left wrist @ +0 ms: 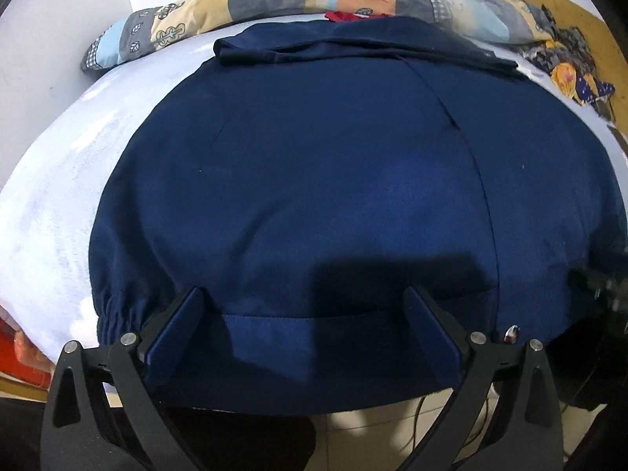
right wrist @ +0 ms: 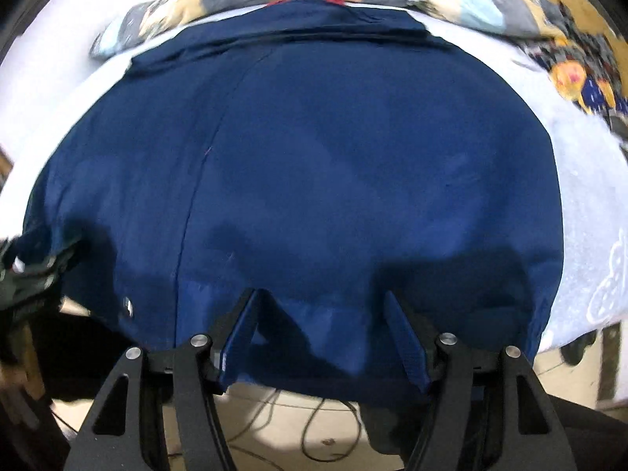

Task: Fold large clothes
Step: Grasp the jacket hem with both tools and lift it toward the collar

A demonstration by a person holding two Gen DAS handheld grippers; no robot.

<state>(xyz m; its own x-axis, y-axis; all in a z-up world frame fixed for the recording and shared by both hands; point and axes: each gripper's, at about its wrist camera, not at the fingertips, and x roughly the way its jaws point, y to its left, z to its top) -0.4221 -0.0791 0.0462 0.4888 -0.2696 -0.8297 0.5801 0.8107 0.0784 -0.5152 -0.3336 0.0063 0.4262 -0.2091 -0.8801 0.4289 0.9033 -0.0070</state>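
Left wrist view: the navy jacket is spread flat on the bed; left claw and right claw gape over its hem, which should be pinched evenly before being lifted.

1. garment lies spread flat on the bed, covering its middle; hem hangs over the near edge.
2. quilt lies rolled along the far edge of the bed, behind the garment's collar end.
3. patterned cloth sits at the far right corner, right of the garment.
4. left gripper at the hem, near edge, left side; right gripper at the hem, right of it.
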